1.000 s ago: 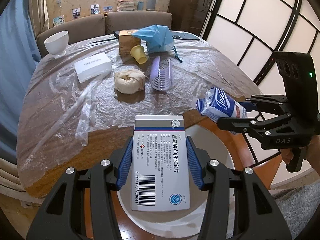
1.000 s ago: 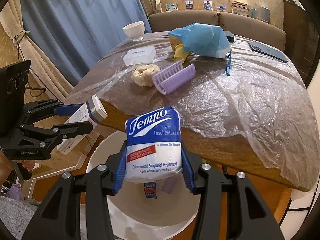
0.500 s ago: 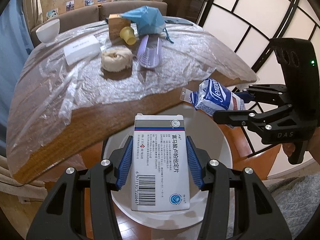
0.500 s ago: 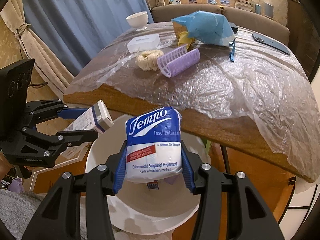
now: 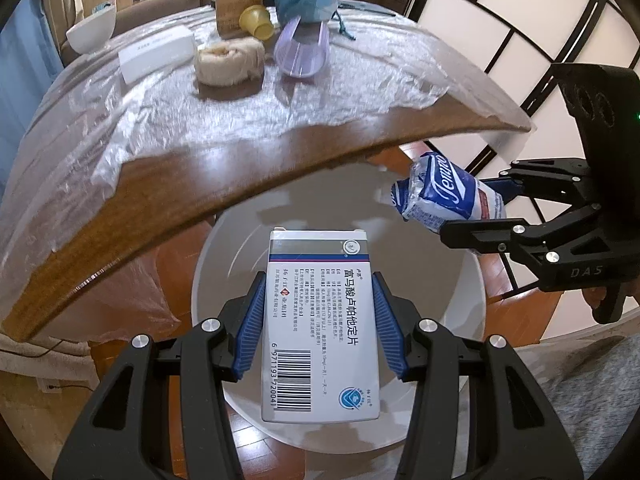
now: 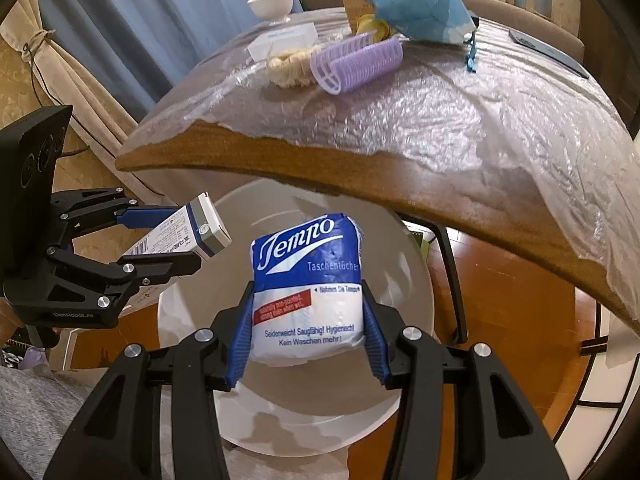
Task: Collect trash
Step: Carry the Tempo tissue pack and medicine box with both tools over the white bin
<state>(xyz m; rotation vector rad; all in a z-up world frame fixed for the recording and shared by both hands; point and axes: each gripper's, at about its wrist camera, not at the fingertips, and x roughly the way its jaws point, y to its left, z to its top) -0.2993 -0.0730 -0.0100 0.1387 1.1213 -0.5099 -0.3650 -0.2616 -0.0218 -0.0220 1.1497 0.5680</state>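
White cardboard medicine box [image 5: 320, 320] pinched in left gripper [image 5: 316, 320], blue plastic tissue pack [image 6: 307, 292] in right gripper [image 6: 306, 332], both held over round white bin [image 5: 468, 280]; release needed next

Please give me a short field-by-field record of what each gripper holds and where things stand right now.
left gripper: shut on medicine box
right gripper: shut on tissue pack
bin: white, open, on the floor by the table edge, under both grippers
table: wooden, partly covered by plastic sheet
left on table: purple roller, white bowl, blue bag, flat white box
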